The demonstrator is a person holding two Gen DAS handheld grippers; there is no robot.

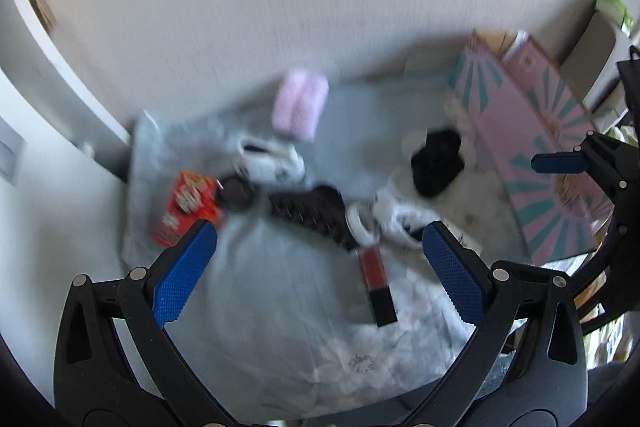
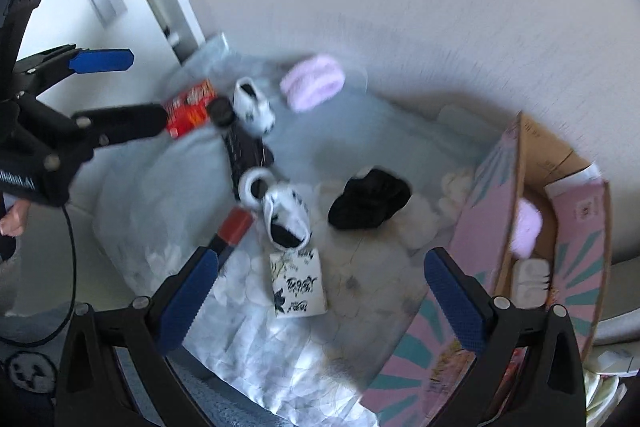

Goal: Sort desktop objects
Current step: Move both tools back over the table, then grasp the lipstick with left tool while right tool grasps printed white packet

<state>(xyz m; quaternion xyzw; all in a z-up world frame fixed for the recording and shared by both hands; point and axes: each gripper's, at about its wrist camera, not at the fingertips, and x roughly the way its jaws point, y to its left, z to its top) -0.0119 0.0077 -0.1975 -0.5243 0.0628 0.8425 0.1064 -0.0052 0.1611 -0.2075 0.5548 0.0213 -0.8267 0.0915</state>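
Observation:
Objects lie scattered on a pale grey cloth [image 1: 260,287]: a red snack box [image 1: 186,207], a black round lid [image 1: 236,193], a black keyboard-like item [image 1: 312,215], a red and black stick [image 1: 374,279], a white tape roll [image 2: 256,187], two cow-print socks [image 2: 288,219] [image 2: 252,105], a black cloth [image 2: 370,199], a pink fluffy roll [image 2: 314,81] and a printed card [image 2: 298,283]. My left gripper [image 1: 318,243] is open and empty above the stick. My right gripper [image 2: 320,271] is open and empty above the card.
A pink and teal cardboard box [image 2: 560,247] stands open at the right; it holds a pink fluffy item [image 2: 528,223] and a white item [image 2: 530,281]. A white wall runs behind the table. The left gripper's arm [image 2: 60,135] crosses the left side.

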